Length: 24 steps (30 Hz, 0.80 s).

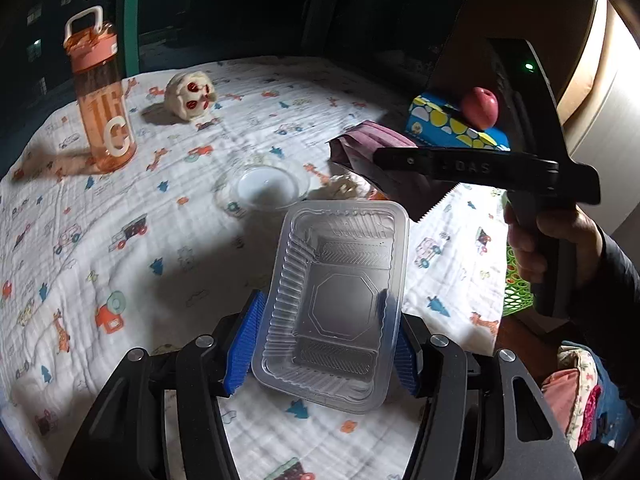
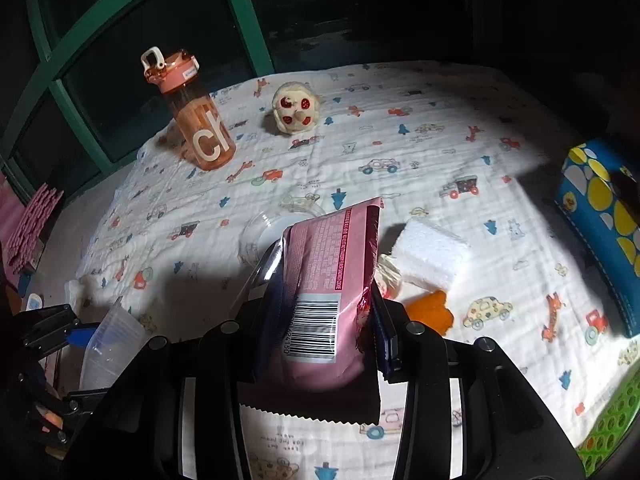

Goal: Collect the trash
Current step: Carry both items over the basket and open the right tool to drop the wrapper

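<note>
My left gripper (image 1: 320, 344) is shut on a clear plastic tray (image 1: 336, 300), its blue pads (image 1: 244, 344) pressing the tray's two long sides above the printed cloth. My right gripper (image 2: 324, 320) is shut on a pink snack wrapper (image 2: 328, 292) with a barcode, held off the table. From the left wrist view the same wrapper (image 1: 372, 152) hangs at the right gripper's tip, with a hand (image 1: 536, 240) on its handle. Loose on the cloth lie a white foam piece (image 2: 432, 256), an orange scrap (image 2: 432, 312), a crumpled tissue (image 2: 390, 276) and a clear lid (image 1: 266, 188).
An orange water bottle (image 1: 102, 104) and a cream toy (image 1: 192, 94) stand at the far side of the table. A blue box with yellow dots (image 2: 600, 216) carries a red apple (image 1: 480, 106). A green mesh basket (image 2: 612, 424) sits at the right edge.
</note>
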### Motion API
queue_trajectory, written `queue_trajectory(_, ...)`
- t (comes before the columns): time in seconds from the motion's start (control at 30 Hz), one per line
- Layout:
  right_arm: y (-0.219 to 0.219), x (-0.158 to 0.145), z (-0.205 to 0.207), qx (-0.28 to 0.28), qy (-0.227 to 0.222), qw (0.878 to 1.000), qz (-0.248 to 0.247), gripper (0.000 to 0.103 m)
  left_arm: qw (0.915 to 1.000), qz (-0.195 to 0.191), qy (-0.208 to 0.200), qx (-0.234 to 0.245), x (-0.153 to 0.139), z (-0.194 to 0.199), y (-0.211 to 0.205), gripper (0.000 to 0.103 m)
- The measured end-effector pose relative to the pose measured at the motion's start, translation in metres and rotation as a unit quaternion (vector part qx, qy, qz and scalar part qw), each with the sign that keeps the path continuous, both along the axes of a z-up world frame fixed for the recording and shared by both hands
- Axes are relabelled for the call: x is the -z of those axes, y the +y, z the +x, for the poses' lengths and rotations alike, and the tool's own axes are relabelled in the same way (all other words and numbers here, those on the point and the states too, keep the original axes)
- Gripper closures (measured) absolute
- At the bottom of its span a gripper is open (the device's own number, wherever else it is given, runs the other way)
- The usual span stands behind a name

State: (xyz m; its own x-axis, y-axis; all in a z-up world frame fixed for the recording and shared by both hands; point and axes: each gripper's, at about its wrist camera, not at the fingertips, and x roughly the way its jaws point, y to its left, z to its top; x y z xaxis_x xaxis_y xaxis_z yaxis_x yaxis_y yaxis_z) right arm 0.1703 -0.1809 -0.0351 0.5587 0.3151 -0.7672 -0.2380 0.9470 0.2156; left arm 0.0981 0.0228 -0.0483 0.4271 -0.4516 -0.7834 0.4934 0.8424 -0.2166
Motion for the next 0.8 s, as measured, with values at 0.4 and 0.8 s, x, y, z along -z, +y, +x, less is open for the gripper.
queue_trajectory(0.4, -0.085, -0.032, -0.074, 0.08, -0.033, 0.996, 0.01, 0.063, 0.9974, -0.012, -0.019, 0.069, -0.02, -0.011, -0.075, 0.047)
queue_trajectory(0.8, -0.19, -0.042, -0.142, 0.186, -0.041, 0.982, -0.001, 0.063, 0.9873, -0.02, -0.029, 0.155, -0.042, -0.028, -0.185, 0.047)
